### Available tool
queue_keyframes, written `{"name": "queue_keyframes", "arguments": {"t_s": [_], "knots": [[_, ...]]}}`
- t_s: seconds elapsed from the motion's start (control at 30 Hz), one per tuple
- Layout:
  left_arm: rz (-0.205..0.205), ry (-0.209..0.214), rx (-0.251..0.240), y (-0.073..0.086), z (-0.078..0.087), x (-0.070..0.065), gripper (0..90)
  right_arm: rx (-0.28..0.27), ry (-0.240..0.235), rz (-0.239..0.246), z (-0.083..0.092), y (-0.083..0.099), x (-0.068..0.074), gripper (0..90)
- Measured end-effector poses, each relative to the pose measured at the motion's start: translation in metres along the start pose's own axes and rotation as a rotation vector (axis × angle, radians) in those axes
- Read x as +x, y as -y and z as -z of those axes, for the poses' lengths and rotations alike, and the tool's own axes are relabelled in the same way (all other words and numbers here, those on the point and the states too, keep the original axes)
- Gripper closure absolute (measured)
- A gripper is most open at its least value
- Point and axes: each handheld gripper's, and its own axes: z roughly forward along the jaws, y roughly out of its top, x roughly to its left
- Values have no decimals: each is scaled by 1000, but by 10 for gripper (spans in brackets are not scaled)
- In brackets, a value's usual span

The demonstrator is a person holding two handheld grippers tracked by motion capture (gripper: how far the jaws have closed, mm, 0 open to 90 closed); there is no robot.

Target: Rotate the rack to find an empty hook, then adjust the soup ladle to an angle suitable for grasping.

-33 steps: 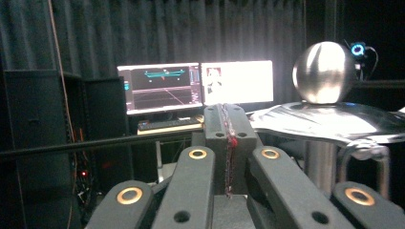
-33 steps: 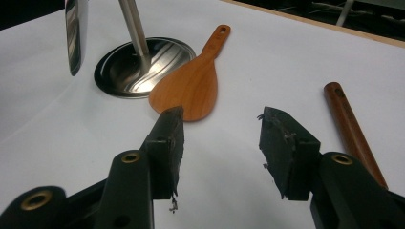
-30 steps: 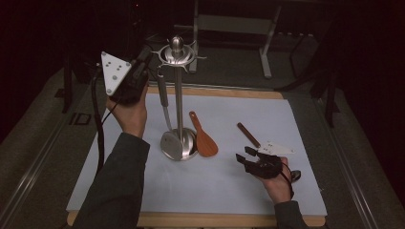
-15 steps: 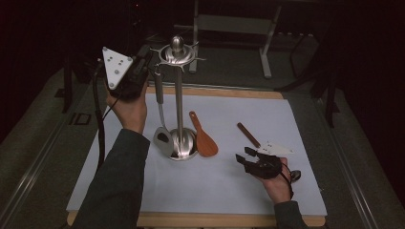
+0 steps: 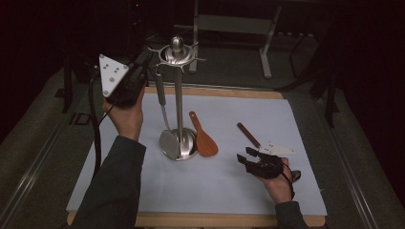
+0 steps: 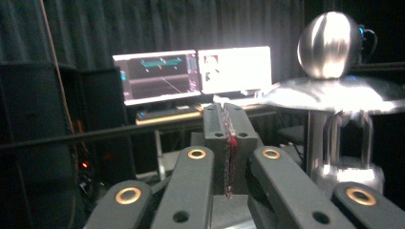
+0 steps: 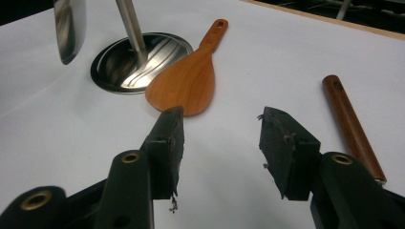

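Left gripper (image 5: 135, 78) fingers pressed together, empty, near the utensil stand (image 5: 178, 102) top: a nudge could unhook the hanging metal spatula (image 5: 165, 119). Right gripper (image 5: 255, 160) fingers wide, empty, low beside the wooden rice paddle (image 5: 203, 136); could skid it.

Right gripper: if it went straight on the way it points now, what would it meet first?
Probably the wooden spatula: its blade lies just beyond the open right gripper, slightly left of centre. Depth is unclear.

Right gripper (image 7: 219, 143): its two black jaws stand apart over the white table cover (image 7: 296, 62), nothing between the pads. Wooden spatula (image 7: 188, 81) lies flat just beyond the jaws, its blade edge touching or overlapping the steel stand base (image 7: 138, 59). A hanging steel utensil blade (image 7: 69, 26) shows at upper left. A dark wooden handle (image 7: 351, 121) lies at the right.
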Motion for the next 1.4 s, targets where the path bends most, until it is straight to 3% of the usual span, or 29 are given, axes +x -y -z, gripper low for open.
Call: {"name": "queue_keyframes", "arguments": {"t_s": [0.17, 0.33, 0.57, 0.6, 0.63, 0.73, 0.83, 0.93, 1.0, 1.07, 1.13, 1.3, 1.4], "knots": [[1, 39, 89, 24, 16, 13, 874, -4, 6, -7, 3, 0, -3, 507], [28, 88, 169, 59, 39, 27, 862, 1, 10, -5, 2, 1, -3, 507], [54, 72, 285, 115, 66, 36, 824, -2, 16, -12, 5, 0, -6, 507], [54, 72, 285, 115, 66, 36, 821, -2, 16, -12, 5, 0, -6, 507], [60, 66, 314, 132, 74, 37, 821, -5, 17, -15, 6, 0, -7, 507], [52, 69, 377, 157, 81, 37, 806, -3, 25, -18, 7, -1, -9, 507], [84, 59, 428, 182, 88, 36, 795, -3, 31, -15, 9, -3, -11, 507], [83, 39, 477, 208, 94, 30, 767, -6, 42, -11, 10, -5, -13, 512], [52, 40, 542, 222, 92, 27, 767, 4, 51, -8, 11, -6, -15, 517], [45, 52, 567, 229, 90, 25, 761, 14, 68, -3, 11, -9, -19, 534], [81, 65, 567, 234, 89, 26, 749, 31, 57, -10, 12, -14, -23, 586], [78, 50, 600, 242, 88, 28, 747, 96, 94, 49, 10, -29, -28, 656], [98, 48, 596, 246, 88, 32, 744, 162, 113, 95, 3, -34, -33, 669]]}}
